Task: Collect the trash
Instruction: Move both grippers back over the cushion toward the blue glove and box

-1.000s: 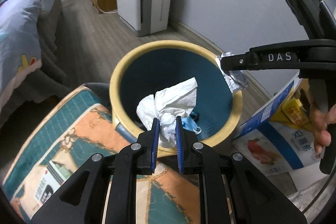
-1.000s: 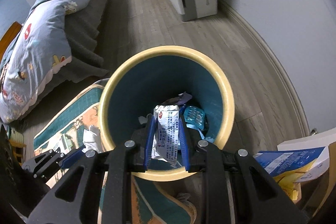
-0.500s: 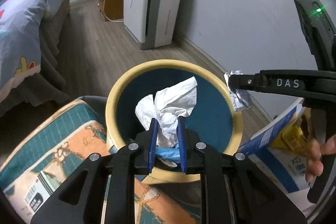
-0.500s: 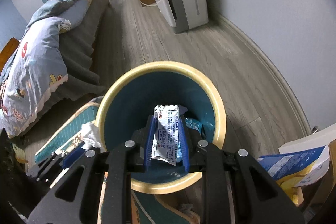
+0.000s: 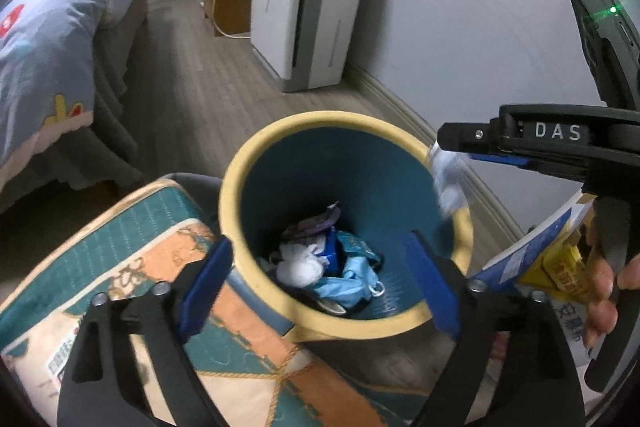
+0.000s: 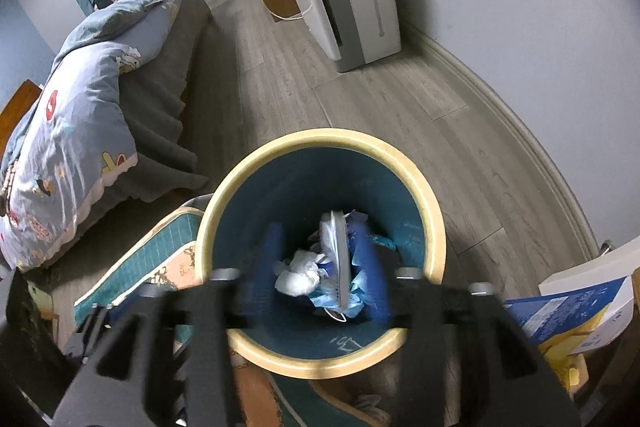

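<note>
My left gripper (image 5: 320, 275) has just opened wide, empty; white tissue (image 5: 298, 263) lies in the bin (image 5: 240, 163). Right gripper (image 6: 324, 263) just opened too, its wrapper (image 6: 340, 259) loose between the jaws over the bin.

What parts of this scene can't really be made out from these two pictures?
- Falling wrapper: motion-blurred between the right tool's open fingers in the right view; its print is unreadable.
- Bin bottom: piled trash covers it in both views.
- Blue-and-white package: partly behind the hand in the left view.
- Left tool: open and empty.
</note>
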